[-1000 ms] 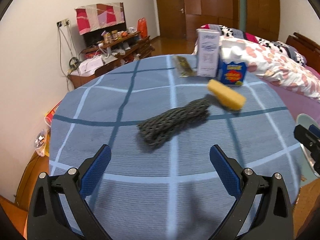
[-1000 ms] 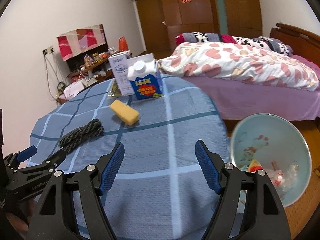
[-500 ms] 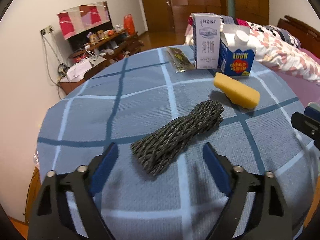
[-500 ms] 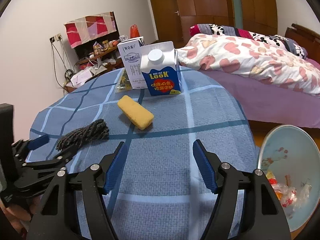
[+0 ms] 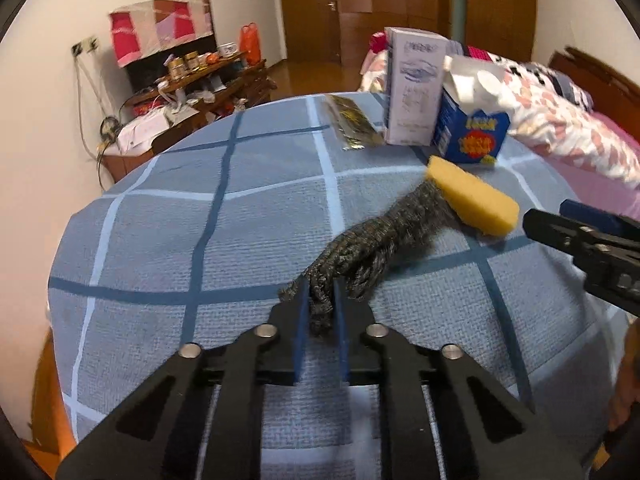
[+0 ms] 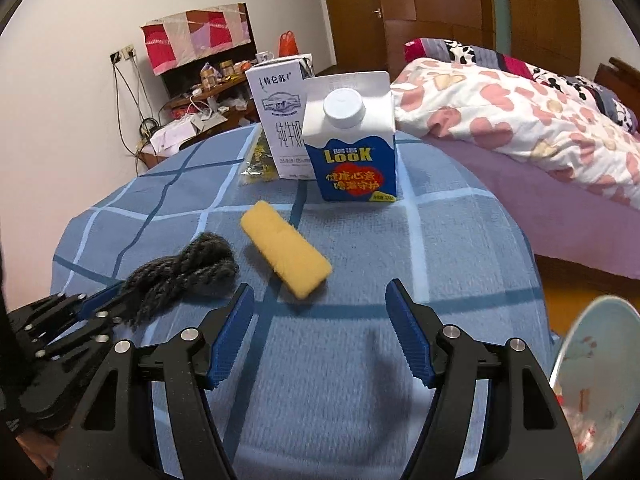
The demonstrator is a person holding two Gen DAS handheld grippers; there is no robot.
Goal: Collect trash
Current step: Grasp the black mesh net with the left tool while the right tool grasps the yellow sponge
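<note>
A dark grey foam net sleeve (image 5: pixel 384 236) lies on the round table's blue checked cloth (image 5: pixel 240 240). My left gripper (image 5: pixel 320 300) is shut on the sleeve's near end, and the net bunches between the blue pads. From the right wrist view the sleeve (image 6: pixel 188 272) runs into the left gripper (image 6: pixel 108 304) at the lower left. A yellow sponge (image 6: pixel 286 260) lies just beyond my right gripper (image 6: pixel 320 300), which stands open above the cloth with nothing between its fingers. The sponge (image 5: pixel 470 196) touches the sleeve's far end.
A blue LOOK carton (image 6: pixel 350 140) and a white milk carton (image 6: pixel 282 116) stand at the table's far side, beside a flat gold wrapper (image 5: pixel 352 124). A pale bin (image 6: pixel 596 384) with trash sits on the floor right of the table. A bed (image 6: pixel 520 120) lies beyond.
My left gripper moved up to the net sleeve and closed on its near end. My right gripper moved forward toward the sponge, staying open.
</note>
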